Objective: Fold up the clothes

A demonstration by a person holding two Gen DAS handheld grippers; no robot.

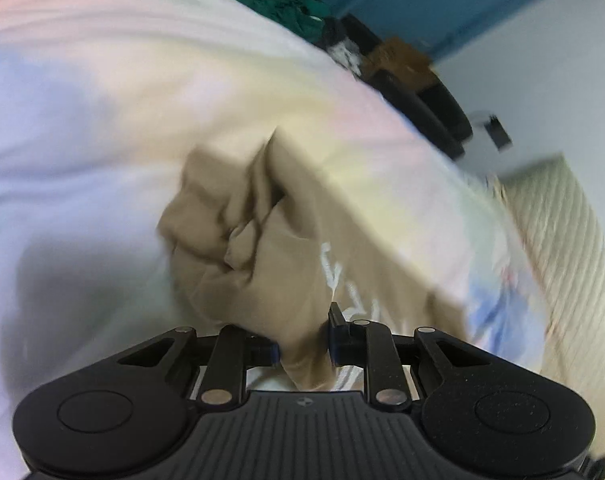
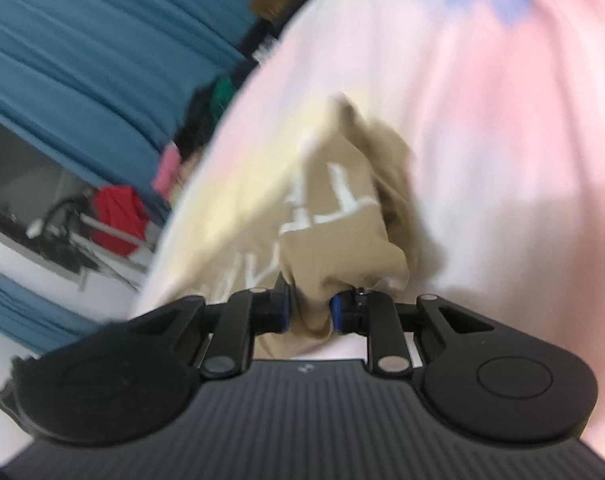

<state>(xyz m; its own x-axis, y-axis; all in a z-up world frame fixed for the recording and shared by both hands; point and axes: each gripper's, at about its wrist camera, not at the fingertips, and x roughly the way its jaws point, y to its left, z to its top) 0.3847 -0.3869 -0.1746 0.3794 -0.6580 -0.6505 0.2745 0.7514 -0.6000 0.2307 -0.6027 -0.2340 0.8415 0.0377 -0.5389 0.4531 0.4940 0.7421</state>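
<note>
A tan garment with white lettering point(image 1: 262, 240) hangs bunched over a pastel tie-dye sheet point(image 1: 142, 80). My left gripper point(image 1: 304, 350) is shut on a fold of the tan garment. The same garment shows in the right wrist view point(image 2: 334, 220), where my right gripper point(image 2: 309, 314) is shut on another part of it. Both views are motion-blurred. The garment stretches between the two grippers, its lower part crumpled.
A pile of dark, green and brown clothes point(image 1: 294, 8) lies at the sheet's far edge. Blue curtain point(image 2: 82, 60), red cloth point(image 2: 118, 220) and pink cloth point(image 2: 168, 172) stand left in the right view. A ribbed cream blanket point(image 1: 562, 240) lies at right.
</note>
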